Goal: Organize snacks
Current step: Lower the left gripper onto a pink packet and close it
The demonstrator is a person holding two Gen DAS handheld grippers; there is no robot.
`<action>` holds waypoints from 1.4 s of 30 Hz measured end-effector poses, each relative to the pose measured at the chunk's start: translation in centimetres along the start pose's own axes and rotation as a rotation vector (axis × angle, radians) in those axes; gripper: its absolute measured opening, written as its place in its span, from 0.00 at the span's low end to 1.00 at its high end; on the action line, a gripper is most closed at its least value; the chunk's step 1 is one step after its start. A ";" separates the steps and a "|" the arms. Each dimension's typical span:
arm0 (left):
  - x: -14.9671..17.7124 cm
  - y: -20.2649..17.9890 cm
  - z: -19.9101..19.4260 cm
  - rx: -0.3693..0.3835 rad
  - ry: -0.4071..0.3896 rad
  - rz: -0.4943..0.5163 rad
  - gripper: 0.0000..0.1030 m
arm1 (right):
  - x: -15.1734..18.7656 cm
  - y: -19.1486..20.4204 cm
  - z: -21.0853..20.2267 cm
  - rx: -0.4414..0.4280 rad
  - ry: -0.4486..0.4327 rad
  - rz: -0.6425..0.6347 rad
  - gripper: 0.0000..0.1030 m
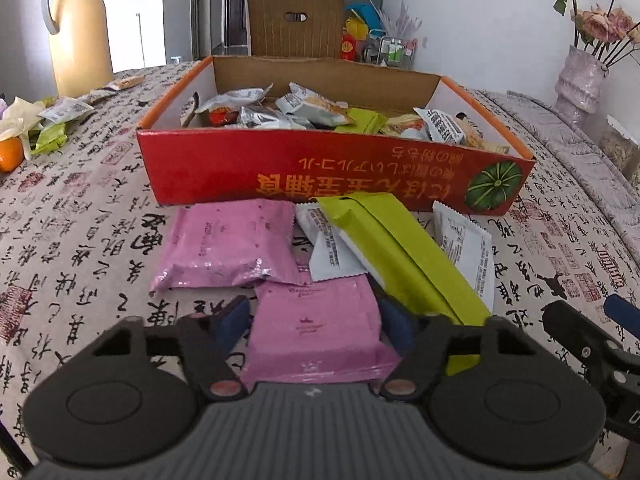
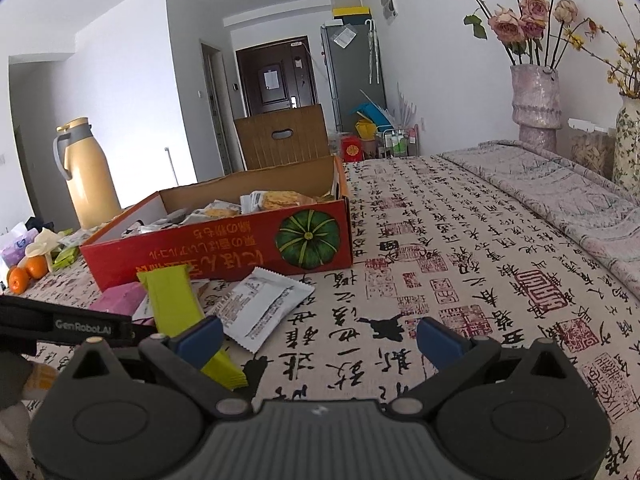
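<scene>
A red cardboard box (image 1: pixel 224 168) with several snack packets inside stands on the table; it also shows in the right wrist view (image 2: pixel 192 256). In front of it lie two pink packets, a green packet (image 1: pixel 404 256) and white packets (image 1: pixel 468 248). My left gripper (image 1: pixel 316 326) is open, its blue pads on either side of the near pink packet (image 1: pixel 316 332). My right gripper (image 2: pixel 318 338) is open and empty over bare tablecloth, right of the green packet (image 2: pixel 172 300) and a white packet (image 2: pixel 268 304). It shows at the left wrist view's right edge (image 1: pixel 592 344).
A yellow thermos (image 1: pixel 76 28) stands at the back left. Loose packets (image 1: pixel 60 114) and oranges (image 2: pixel 26 274) lie at the table's left. Vases with flowers (image 2: pixel 536 104) stand at the right. A cardboard flap (image 1: pixel 294 24) rises behind the box.
</scene>
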State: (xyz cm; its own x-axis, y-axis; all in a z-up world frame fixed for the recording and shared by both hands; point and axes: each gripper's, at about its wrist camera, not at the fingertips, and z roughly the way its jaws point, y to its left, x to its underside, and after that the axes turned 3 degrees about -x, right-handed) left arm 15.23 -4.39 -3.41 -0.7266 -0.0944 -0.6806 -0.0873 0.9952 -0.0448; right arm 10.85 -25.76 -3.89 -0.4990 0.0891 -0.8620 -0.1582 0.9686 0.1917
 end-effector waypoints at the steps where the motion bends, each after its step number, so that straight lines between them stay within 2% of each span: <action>1: 0.0 0.0 0.1 0.003 0.006 0.001 0.63 | 0.0 0.0 0.1 0.000 0.001 0.002 1.00; 10: 0.5 0.1 -0.7 0.011 -0.023 0.024 0.61 | 0.0 0.0 0.0 0.005 0.002 -0.003 1.00; 16: 0.9 0.6 -2.8 0.038 -0.083 0.046 0.59 | 0.0 0.3 -0.2 0.009 0.001 -0.012 1.00; 17: 0.9 0.7 -3.5 0.044 -0.106 0.052 0.53 | 0.0 0.4 -0.2 0.009 0.001 -0.014 1.00; 18: 1.0 0.8 -3.9 0.040 -0.126 0.058 0.24 | 0.0 0.5 -0.2 0.009 0.001 -0.017 1.00; 19: 0.9 0.9 -4.3 0.045 -0.136 0.065 0.17 | -0.1 0.6 -0.2 0.009 0.002 -0.020 1.00; 20: 0.7 1.2 -4.7 0.069 -0.139 0.057 0.16 | 0.0 0.7 -0.2 0.009 0.003 -0.023 1.00; 22: 0.7 1.5 -5.2 0.063 -0.158 0.056 0.17 | 0.0 1.0 -0.2 0.005 0.005 -0.030 1.00; 25: 0.8 2.0 -5.0 0.061 -0.144 0.049 0.22 | 0.0 1.6 -0.1 0.003 0.009 -0.044 1.00; 27: 0.9 2.3 -4.7 0.074 -0.123 0.037 0.50 | 0.1 1.9 -0.1 0.003 0.010 -0.049 1.00; 28: 0.9 2.3 -4.7 0.077 -0.118 0.033 0.57 | 0.1 1.9 -0.2 0.004 0.009 -0.050 1.00; 29: 1.1 2.3 -4.8 0.081 -0.116 0.031 0.68 | 0.1 2.0 -0.2 0.005 0.008 -0.051 1.00; 32: 1.0 1.7 -4.9 0.088 -0.113 0.037 0.83 | 0.1 1.8 -0.5 0.011 0.002 -0.047 1.00; 36: 1.0 0.1 -4.4 0.081 -0.076 0.058 0.89 | 0.3 1.1 -0.9 0.019 0.000 -0.034 1.00; 39: 1.1 -1.0 -3.2 0.048 -0.035 0.067 0.88 | 0.5 0.5 -1.0 0.021 0.004 -0.023 1.00; 41: 1.4 -1.1 -2.1 0.019 -0.001 0.055 0.81 | 0.7 0.2 -1.1 0.021 0.006 -0.017 1.00; 42: 1.4 -1.0 -1.6 0.016 0.019 0.047 0.68 | 0.7 0.1 -1.1 0.021 0.007 -0.014 1.00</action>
State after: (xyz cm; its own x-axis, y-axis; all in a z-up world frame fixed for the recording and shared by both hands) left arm 13.19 -5.59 -3.16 -0.7424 -0.0475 -0.6682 -0.0414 0.9988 -0.0250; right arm 9.52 -25.89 -4.00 -0.5026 0.0743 -0.8613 -0.1476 0.9743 0.1701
